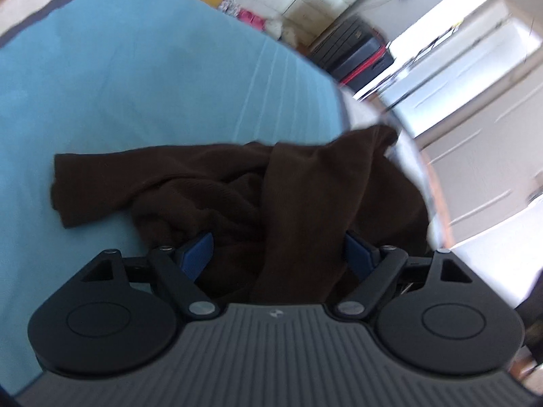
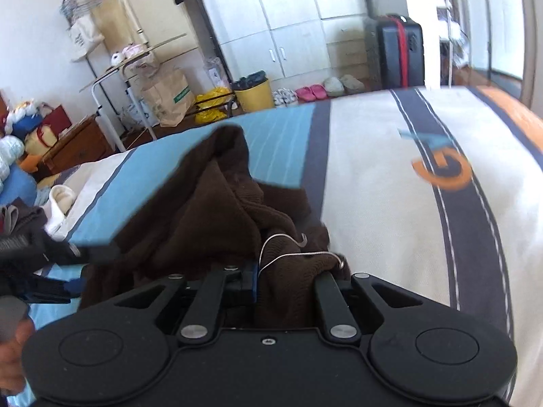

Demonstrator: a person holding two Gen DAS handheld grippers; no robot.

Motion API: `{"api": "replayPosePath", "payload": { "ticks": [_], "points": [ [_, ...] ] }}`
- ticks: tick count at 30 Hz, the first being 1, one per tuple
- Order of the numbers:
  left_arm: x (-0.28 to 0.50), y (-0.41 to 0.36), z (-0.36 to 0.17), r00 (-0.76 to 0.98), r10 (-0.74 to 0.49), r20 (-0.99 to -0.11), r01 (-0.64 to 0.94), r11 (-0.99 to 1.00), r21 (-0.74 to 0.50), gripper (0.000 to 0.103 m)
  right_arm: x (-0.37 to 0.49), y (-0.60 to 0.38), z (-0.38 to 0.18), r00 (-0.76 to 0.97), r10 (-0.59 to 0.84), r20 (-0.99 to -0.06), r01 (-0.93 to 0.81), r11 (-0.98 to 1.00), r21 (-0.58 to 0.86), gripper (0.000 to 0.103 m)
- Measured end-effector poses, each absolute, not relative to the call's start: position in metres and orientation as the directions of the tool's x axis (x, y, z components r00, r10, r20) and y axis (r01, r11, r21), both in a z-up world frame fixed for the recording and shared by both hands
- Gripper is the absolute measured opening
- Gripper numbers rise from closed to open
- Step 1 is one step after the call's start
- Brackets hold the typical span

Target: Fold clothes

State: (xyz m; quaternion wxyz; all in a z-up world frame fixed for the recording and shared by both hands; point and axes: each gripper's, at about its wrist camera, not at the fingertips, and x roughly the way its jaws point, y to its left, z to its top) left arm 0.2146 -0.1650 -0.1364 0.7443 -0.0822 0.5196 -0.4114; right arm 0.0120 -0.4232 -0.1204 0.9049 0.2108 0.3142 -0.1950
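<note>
A dark brown knit garment (image 1: pixel 237 183) lies crumpled on the light blue part of the bed cover (image 1: pixel 135 78). My left gripper (image 1: pixel 277 254) stands open, its blue pads (image 1: pixel 198 254) wide apart, and a hanging fold of the garment passes between them. In the right wrist view the brown garment (image 2: pixel 203 210) rises in a peak above the bed. My right gripper (image 2: pixel 288 279) is shut on a thick bunch of it, with a thin wire hanger hook (image 2: pixel 288 246) at the fingers. The left gripper (image 2: pixel 85 269) shows at the garment's left edge.
The bed cover has white, navy and orange stripes (image 2: pixel 390 186) to the right. Beyond the bed's far edge stand a yellow bin (image 2: pixel 253 93), a black suitcase (image 2: pixel 400 51), a metal rack (image 2: pixel 112 68) and white cupboards. A hand (image 2: pixel 10 356) holds the left gripper.
</note>
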Motion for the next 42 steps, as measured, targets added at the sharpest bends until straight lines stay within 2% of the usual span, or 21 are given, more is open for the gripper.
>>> {"api": "replayPosePath", "payload": {
  "ticks": [2, 3, 4, 5, 6, 7, 9, 11, 15, 19, 23, 27, 28, 29, 33, 36, 39, 42],
  "points": [
    [0.209, -0.173, -0.137, 0.172, -0.618, -0.768, 0.556, 0.704, -0.442, 0.074, 0.024, -0.424, -0.106, 0.729, -0.218, -0.649, 0.466, 0.852, 0.237, 0.012],
    [0.206, -0.175, -0.135, 0.203, -0.601, -0.773, 0.575, 0.712, -0.403, 0.066, 0.029, -0.424, -0.099, 0.730, -0.217, -0.649, 0.457, 0.860, 0.226, 0.012],
    [0.203, -0.175, -0.133, 0.225, -0.598, -0.769, 0.582, 0.716, -0.386, 0.052, 0.035, -0.425, -0.092, 0.731, -0.216, -0.648, 0.447, 0.868, 0.215, 0.012],
    [0.202, -0.173, -0.129, 0.253, -0.595, -0.763, 0.574, 0.727, -0.377, 0.042, 0.041, -0.425, -0.085, 0.732, -0.214, -0.647, 0.437, 0.876, 0.204, 0.012],
    [0.202, -0.169, -0.124, 0.291, -0.591, -0.753, 0.568, 0.739, -0.361, 0.019, 0.047, -0.426, -0.077, 0.733, -0.213, -0.646, 0.427, 0.884, 0.193, 0.011],
    [0.202, -0.165, -0.119, 0.328, -0.585, -0.741, 0.562, 0.752, -0.345, 0.012, 0.052, -0.426, -0.070, 0.734, -0.212, -0.646, 0.417, 0.891, 0.181, 0.011],
    [0.200, -0.157, -0.109, 0.422, -0.563, -0.710, 0.546, 0.784, -0.296, 0.011, 0.064, -0.427, -0.056, 0.735, -0.209, -0.645, 0.396, 0.904, 0.159, 0.011],
    [0.199, -0.146, -0.100, 0.497, -0.534, -0.685, 0.527, 0.812, -0.251, 0.010, 0.076, -0.424, -0.042, 0.718, -0.224, -0.659, 0.355, 0.932, 0.070, 0.010],
    [0.198, -0.123, -0.084, 0.566, -0.530, -0.631, 0.474, 0.836, -0.277, 0.010, 0.077, -0.407, -0.011, 0.685, -0.313, -0.659, 0.226, 0.950, -0.216, 0.009],
    [0.197, -0.118, -0.070, 0.647, -0.481, -0.592, 0.430, 0.871, -0.239, 0.010, 0.054, -0.416, 0.019, 0.675, -0.430, -0.599, 0.208, 0.890, -0.405, 0.009],
    [0.207, -0.113, -0.082, 0.647, -0.440, -0.623, 0.360, 0.896, -0.259, 0.010, 0.033, -0.455, 0.016, 0.636, -0.468, -0.613, 0.276, 0.881, -0.385, 0.010],
    [0.225, -0.107, -0.111, 0.621, -0.368, -0.692, 0.297, 0.928, -0.227, 0.010, 0.017, -0.488, -0.015, 0.591, -0.433, -0.680, 0.328, 0.900, -0.288, 0.017],
    [0.227, -0.106, -0.113, 0.610, -0.369, -0.701, 0.289, 0.928, -0.237, 0.010, 0.015, -0.493, -0.027, 0.561, -0.435, -0.704, 0.337, 0.897, -0.285, 0.024],
    [0.227, -0.104, -0.111, 0.602, -0.377, -0.703, 0.284, 0.925, -0.253, 0.010, 0.009, -0.497, -0.036, 0.542, -0.429, -0.723, 0.357, 0.896, -0.265, 0.026],
    [0.221, -0.111, -0.100, 0.633, -0.340, -0.696, 0.289, 0.937, -0.195, 0.011, -0.009, -0.513, -0.061, 0.455, -0.365, -0.812, 0.413, 0.895, -0.171, 0.037],
    [0.218, -0.124, -0.099, 0.690, -0.207, -0.693, 0.274, 0.962, -0.014, 0.011, -0.019, -0.518, -0.066, 0.411, -0.342, -0.845, 0.407, 0.898, -0.165, 0.049],
    [0.222, -0.123, -0.098, 0.698, -0.201, -0.688, 0.256, 0.966, -0.023, 0.011, -0.026, -0.521, -0.066, 0.369, -0.343, -0.864, 0.381, 0.903, -0.196, 0.053],
    [0.226, -0.120, -0.091, 0.721, -0.187, -0.667, 0.223, 0.974, -0.033, 0.011, -0.034, -0.521, -0.061, 0.393, -0.377, -0.838, 0.371, 0.899, -0.230, 0.056]
  ]
}}
